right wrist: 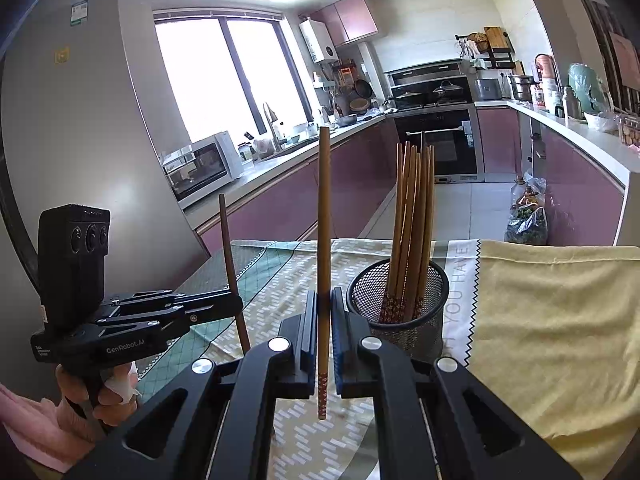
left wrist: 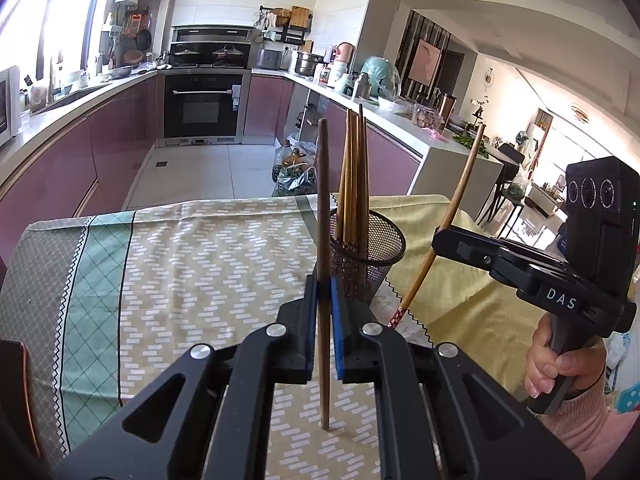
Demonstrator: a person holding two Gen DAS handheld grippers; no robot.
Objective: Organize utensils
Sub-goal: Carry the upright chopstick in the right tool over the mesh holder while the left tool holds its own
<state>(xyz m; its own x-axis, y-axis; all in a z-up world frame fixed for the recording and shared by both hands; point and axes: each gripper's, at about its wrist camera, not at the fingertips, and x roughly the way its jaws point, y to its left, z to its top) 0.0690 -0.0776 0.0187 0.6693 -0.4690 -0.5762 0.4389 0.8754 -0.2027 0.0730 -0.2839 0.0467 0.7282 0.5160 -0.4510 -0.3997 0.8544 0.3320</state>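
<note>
My left gripper (left wrist: pixel 323 312) is black with blue pads (left wrist: pixel 335 312); it carries a dark brown chopstick (left wrist: pixel 323 208). My right gripper (right wrist: pixel 324 328) is likewise black and carries a tan chopstick (right wrist: pixel 324 216) with a red, white-flecked end. The mesh cup (right wrist: pixel 400 300) is black. The bench cloth (left wrist: pixel 192 248) is beige with white dashes, edged green lattice and black zigzag. The adjoining cloth (right wrist: pixel 560 320) is plain yellow.

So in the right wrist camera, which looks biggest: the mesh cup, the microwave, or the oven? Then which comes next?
Largest to smallest, as they look in the right wrist view:
1. mesh cup
2. oven
3. microwave

The oven and microwave look nearly alike, so their order is unsure. The cup looks big because it is nearest the camera.
</note>
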